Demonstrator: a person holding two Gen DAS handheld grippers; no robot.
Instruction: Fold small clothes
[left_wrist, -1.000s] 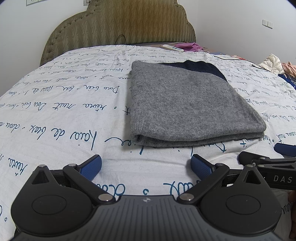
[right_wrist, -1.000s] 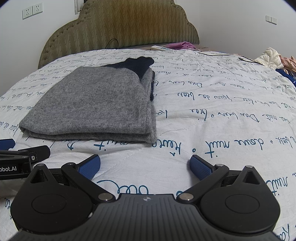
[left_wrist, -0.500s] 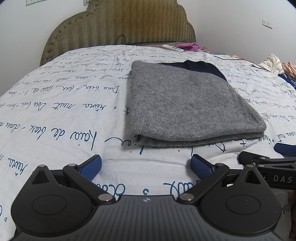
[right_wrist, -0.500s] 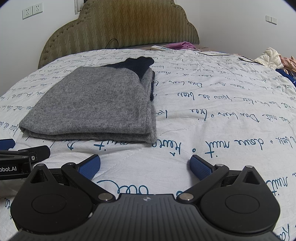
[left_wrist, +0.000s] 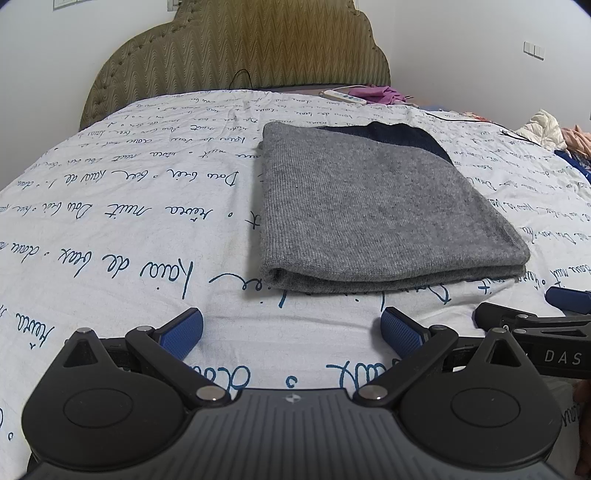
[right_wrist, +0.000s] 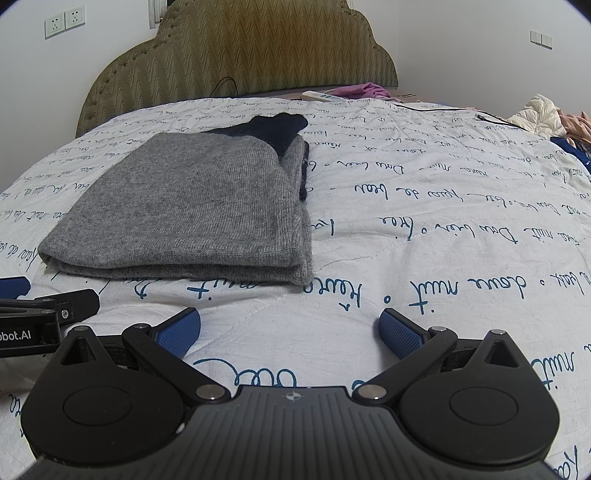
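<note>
Both tongs, left tongs (left_wrist: 291, 326) and right tongs (right_wrist: 290, 326), remain spread apart, empty and unmoved at lower frame, while the grey garment (left_wrist: 369, 206) lies folded mid-frame on the bed (left_wrist: 110, 221), indicating folding appears complete.

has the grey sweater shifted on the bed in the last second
No. The folded grey sweater lies in the same place against the blue lettering on the bedsheet in both wrist views, and neither hand-held gripper touches it.

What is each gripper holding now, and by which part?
Nothing. The left gripper and right gripper are both open above the bedsheet, short of the folded grey sweater.
</note>
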